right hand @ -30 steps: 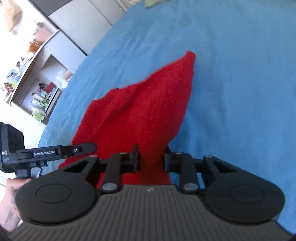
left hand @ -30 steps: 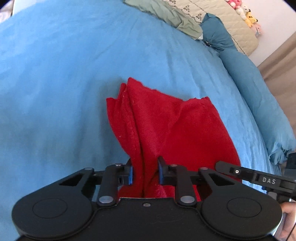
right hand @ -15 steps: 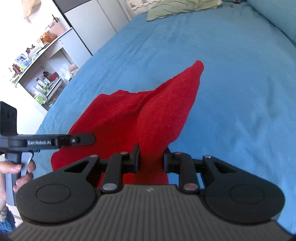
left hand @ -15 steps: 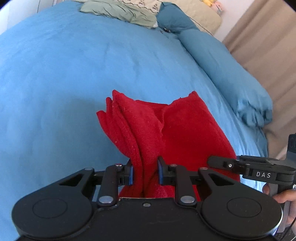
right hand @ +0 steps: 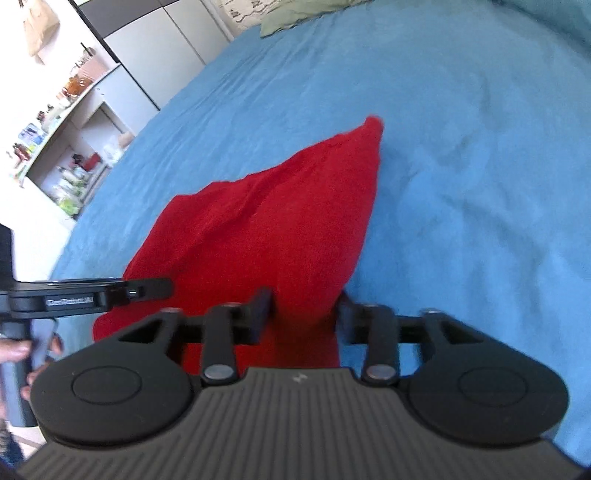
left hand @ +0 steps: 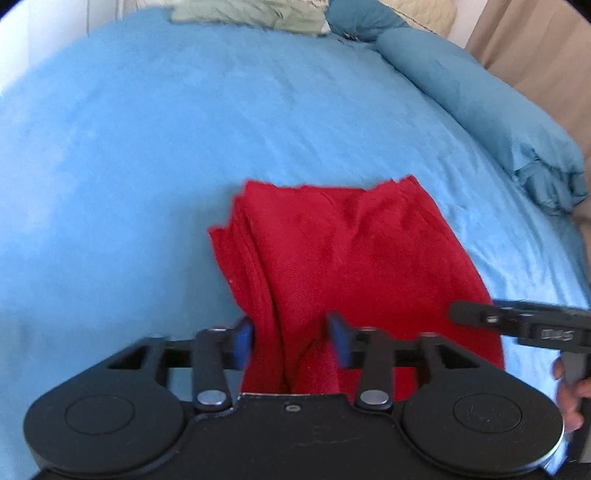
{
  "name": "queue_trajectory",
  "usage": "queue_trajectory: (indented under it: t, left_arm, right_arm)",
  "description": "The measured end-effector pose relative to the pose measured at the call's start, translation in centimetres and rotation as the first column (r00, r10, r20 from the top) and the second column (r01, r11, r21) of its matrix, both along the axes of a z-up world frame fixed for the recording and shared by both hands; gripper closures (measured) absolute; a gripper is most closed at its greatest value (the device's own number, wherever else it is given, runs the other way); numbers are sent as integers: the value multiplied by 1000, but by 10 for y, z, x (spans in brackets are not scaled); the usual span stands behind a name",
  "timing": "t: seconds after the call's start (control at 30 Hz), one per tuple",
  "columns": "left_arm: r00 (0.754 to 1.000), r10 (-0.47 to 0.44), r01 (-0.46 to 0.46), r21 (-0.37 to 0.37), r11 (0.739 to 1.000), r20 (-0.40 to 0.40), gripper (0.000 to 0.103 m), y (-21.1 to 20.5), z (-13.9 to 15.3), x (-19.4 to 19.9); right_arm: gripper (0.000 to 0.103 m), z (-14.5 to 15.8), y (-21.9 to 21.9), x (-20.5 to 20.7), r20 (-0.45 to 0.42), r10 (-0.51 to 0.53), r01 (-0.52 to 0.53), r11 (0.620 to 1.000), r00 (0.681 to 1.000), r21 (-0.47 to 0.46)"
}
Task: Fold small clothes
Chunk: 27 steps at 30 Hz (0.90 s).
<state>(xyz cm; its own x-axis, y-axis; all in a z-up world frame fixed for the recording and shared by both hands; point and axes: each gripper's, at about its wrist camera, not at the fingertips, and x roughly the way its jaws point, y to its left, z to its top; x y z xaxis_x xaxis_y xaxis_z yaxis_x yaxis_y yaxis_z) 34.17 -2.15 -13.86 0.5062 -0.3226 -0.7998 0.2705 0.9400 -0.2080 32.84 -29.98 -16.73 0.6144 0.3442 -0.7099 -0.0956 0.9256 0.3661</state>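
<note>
A small red garment [left hand: 343, 258] lies folded on the blue bedsheet [left hand: 147, 147]; it also shows in the right wrist view [right hand: 266, 229]. My left gripper [left hand: 291, 343] stands over its near left corner with the jaws spread apart, cloth loose between them. My right gripper [right hand: 304, 314] is over the near right corner, jaws also apart around the cloth. Each gripper shows at the edge of the other's view, the right one [left hand: 517, 321] and the left one [right hand: 92, 295].
A rolled blue duvet [left hand: 480, 96] lies along the right side of the bed. A green garment [left hand: 251, 14] and pillows lie at the head. Shelves with small items [right hand: 66, 140] stand beside the bed on the left.
Both grippers have lowered the red garment onto the sheet and their jaws have opened, letting go of the cloth. The garment now lies flatter.
</note>
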Motion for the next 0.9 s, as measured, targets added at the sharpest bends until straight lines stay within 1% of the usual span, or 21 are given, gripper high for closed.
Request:
queue_trajectory:
  t: [0.03, 0.07, 0.1, 0.13, 0.2, 0.27, 0.33, 0.37, 0.43, 0.5, 0.53, 0.6, 0.7, 0.8, 0.83, 0.9]
  left_arm:
    - [999, 9, -9, 20, 1000, 32, 17, 3, 4, -6]
    - [997, 15, -18, 35, 999, 72, 10, 6, 8, -12]
    - [995, 22, -27, 49, 998, 101, 10, 9, 11, -17]
    - [993, 29, -37, 68, 997, 114, 10, 11, 12, -20]
    - [992, 44, -57, 102, 993, 119, 10, 15, 8, -23]
    - [993, 56, -71, 149, 986, 106, 10, 17, -3, -24]
    - [994, 62, -77, 178, 981, 85, 10, 18, -17, -25]
    - [995, 67, -79, 177, 981, 69, 10, 19, -24, -25]
    - [995, 67, -79, 187, 979, 73, 9, 19, -25, -25]
    - [994, 68, -84, 204, 975, 84, 11, 16, -16, -25]
    - [993, 67, -86, 213, 973, 96, 11, 13, -9, -27]
    - [988, 55, -88, 227, 970, 147, 11, 11, 13, -38]
    - [968, 41, -94, 205, 974, 247, 11, 9, 60, -65]
    - [934, 64, -131, 170, 977, 351, 5, 8, 111, -102]
    - [920, 69, -139, 156, 978, 385, 0, 7, 127, -116]
    - [889, 88, -168, 140, 976, 450, 0, 4, 154, -147]
  right_arm:
    - [1, 5, 0, -3, 22, -15, 16, 1000, 1000, -20]
    - [0, 9, -1, -7, 47, -27, 28, 999, 999, -34]
    - [0, 10, -3, -11, 58, -29, 32, 999, 998, -44]
    - [0, 10, -4, -12, 53, -29, 32, 998, 998, -55]
    - [0, 3, -3, -13, 21, -41, 43, 993, 999, -107]
    - [0, -6, -1, -12, -3, -56, 55, 987, 998, -152]
    - [0, -14, -1, -14, -6, -66, 65, 986, 998, -154]
    - [0, -16, 0, -15, -4, -73, 71, 986, 997, -153]
    - [0, -16, 2, -18, 12, -70, 71, 983, 997, -169]
    - [0, -9, 3, -23, 34, -67, 73, 980, 997, -185]
    - [0, -1, 4, -27, 49, -66, 75, 979, 997, -192]
    - [0, 22, 6, -41, 101, -49, 68, 978, 994, -196]
    - [0, 67, 12, -73, 183, -31, 73, 971, 983, -226]
    - [0, 113, 18, -111, 232, -53, 106, 969, 971, -225]
    - [0, 128, 19, -126, 252, -72, 129, 968, 965, -217]
    - [0, 152, 24, -155, 292, -89, 159, 961, 952, -225]
